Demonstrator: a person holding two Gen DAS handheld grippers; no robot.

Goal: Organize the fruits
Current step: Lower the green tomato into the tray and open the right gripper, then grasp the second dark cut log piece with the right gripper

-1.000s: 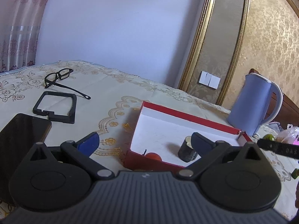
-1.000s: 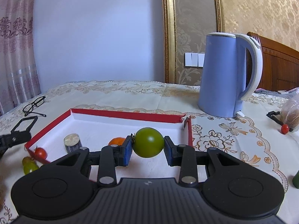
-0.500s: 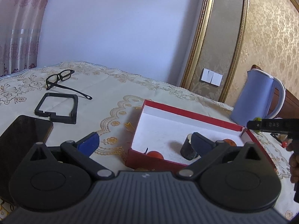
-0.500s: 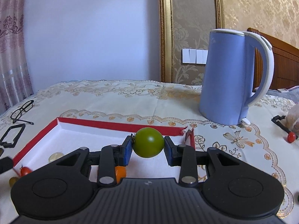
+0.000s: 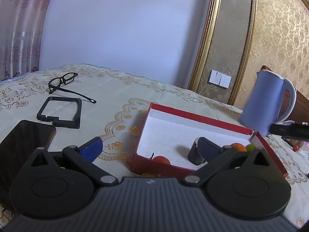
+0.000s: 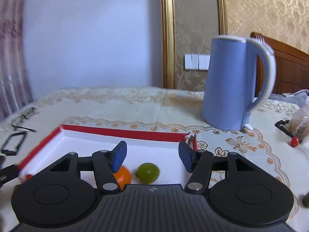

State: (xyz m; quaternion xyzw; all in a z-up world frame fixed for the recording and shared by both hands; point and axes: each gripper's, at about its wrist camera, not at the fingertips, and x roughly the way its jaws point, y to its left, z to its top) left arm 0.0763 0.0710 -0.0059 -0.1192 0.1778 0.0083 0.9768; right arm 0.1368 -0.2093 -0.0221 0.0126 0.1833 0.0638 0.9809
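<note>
A red box with a white inside (image 5: 193, 116) (image 6: 123, 133) lies on the tablecloth. My right gripper (image 6: 152, 154) is open above it. A green fruit (image 6: 147, 173) (image 5: 250, 147) lies free on the box floor below the jaws, beside an orange fruit (image 6: 123, 176) (image 5: 236, 147). A red tomato (image 5: 161, 159) and a dark cylinder (image 5: 195, 154) also sit in the box. My left gripper (image 5: 148, 148) is open and empty at the box's near-left corner. Another green fruit (image 6: 306, 200) and a small red fruit (image 6: 294, 141) lie on the cloth at right.
A blue kettle (image 6: 229, 81) (image 5: 264, 104) stands behind the box's right corner. Glasses (image 5: 63, 81), a black frame (image 5: 59, 112) and a dark phone (image 5: 23, 141) lie left. A plastic bag (image 6: 301, 123) sits at far right.
My right gripper has opened and let go of the green fruit, which now lies in the box beside the orange fruit. The left gripper has barely moved.
</note>
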